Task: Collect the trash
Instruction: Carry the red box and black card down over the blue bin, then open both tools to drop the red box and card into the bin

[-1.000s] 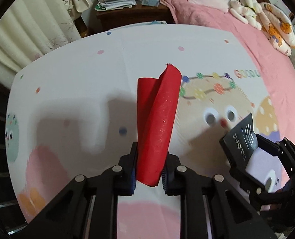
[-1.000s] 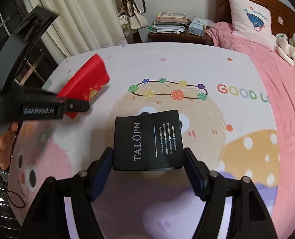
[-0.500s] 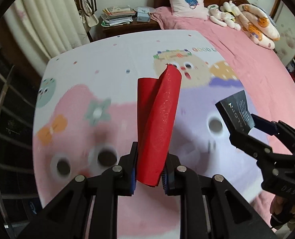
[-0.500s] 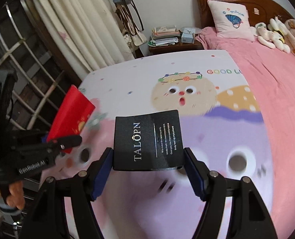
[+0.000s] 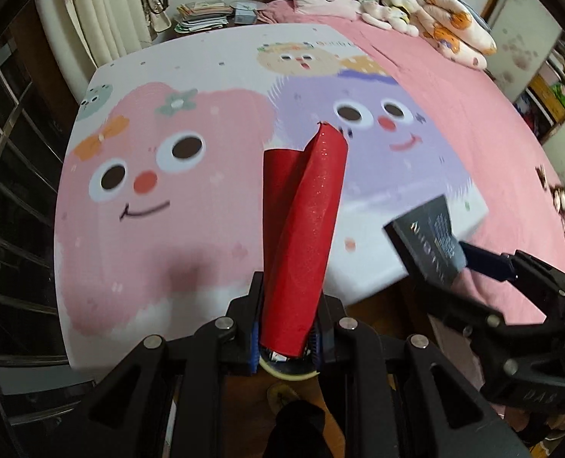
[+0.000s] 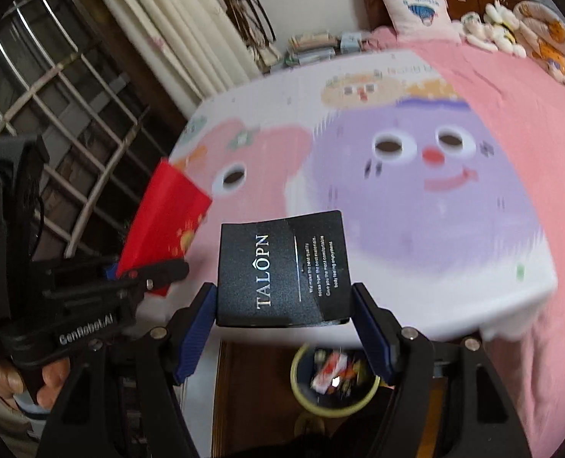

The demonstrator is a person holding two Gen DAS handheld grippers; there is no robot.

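Left tongs (image 5: 287, 328) clamped on the red envelope (image 5: 301, 236), right tongs (image 6: 282, 328) on the black box (image 6: 282, 267): centre each above the bin (image 6: 334, 381) (floor, beside the bed) before releasing.

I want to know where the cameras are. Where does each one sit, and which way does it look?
Left wrist: sits on the left gripper, looks down along its fingers at the red paper and bed; right gripper shows.
Right wrist: sits on the right gripper, looks at the black box and bin; left gripper and a hand show.
Both see both grippers, paper, box, bed.
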